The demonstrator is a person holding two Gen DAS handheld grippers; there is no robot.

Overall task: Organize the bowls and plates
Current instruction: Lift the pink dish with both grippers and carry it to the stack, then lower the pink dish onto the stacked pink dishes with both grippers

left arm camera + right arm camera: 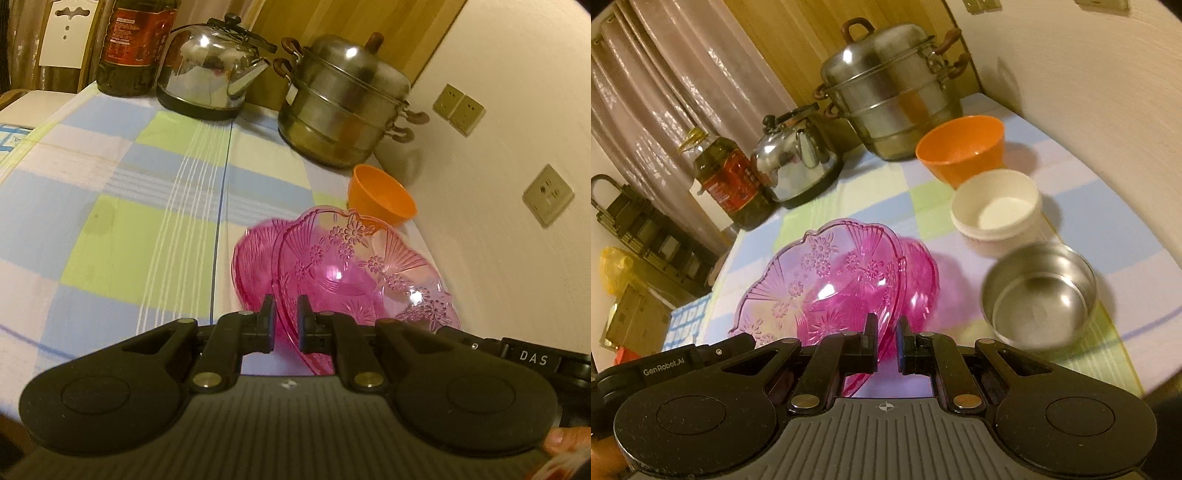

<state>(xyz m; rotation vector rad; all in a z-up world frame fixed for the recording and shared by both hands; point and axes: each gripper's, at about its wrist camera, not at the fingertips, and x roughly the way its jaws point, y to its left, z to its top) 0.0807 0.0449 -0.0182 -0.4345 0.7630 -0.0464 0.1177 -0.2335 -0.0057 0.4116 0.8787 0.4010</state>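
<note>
Two grippers (286,306) (886,326), each clamped on the pink plate's (354,266) rim. Keep both level, lower together; avoid steel bowl (1039,295), white bowl (997,206).

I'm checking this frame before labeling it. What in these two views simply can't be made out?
- Pink plate: its near rim is hidden behind the left gripper in the left wrist view and behind the right gripper in the right wrist view.
- Steel bowl: motion-blurred in the right wrist view.
- Oil bottle: top cut off by the left view's edge; label too blurred to read.
</note>
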